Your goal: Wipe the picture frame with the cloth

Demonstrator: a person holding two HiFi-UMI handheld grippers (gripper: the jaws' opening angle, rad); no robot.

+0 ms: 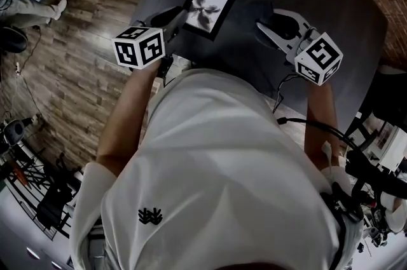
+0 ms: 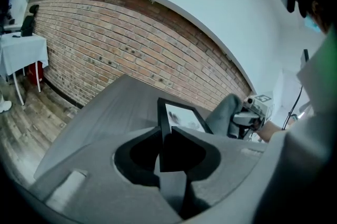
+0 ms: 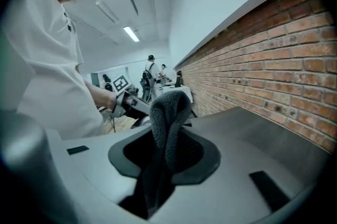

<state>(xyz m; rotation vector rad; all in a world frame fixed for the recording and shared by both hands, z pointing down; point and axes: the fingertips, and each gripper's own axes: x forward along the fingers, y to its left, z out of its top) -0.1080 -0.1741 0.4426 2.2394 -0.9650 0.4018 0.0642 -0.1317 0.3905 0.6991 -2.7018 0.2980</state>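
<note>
– Where's the picture frame (image 1: 208, 7) just now?

– Over the dark table (image 1: 337, 2), towards the far left of it. The left gripper (image 1: 178, 18) has its jaws pinched on the frame's near left edge; from that gripper's own view the black border sits right between them, glass facing up.

– Lifted or lying flat?

– Hard to say from where I'm standing. It looks tilted up a little, but the far edge may rest on the table.

– And the cloth (image 3: 169, 107)?

– In the right gripper (image 1: 275, 27), jaws pressed together on a fold of it, a grey bunch sticking out past the tips. It's off to the right of the frame, near it but clear of it.

– So no wiping yet?

– I'd say this is the approach: frame steadied, cloth brought close, no contact with the glass.

– What comes next, you reckon?

– The right gripper would need to swing left and tip down so the bunched cloth meets the glass, then stroke across it. The left one has to hold firm, or the frame will twist under the push.
</note>
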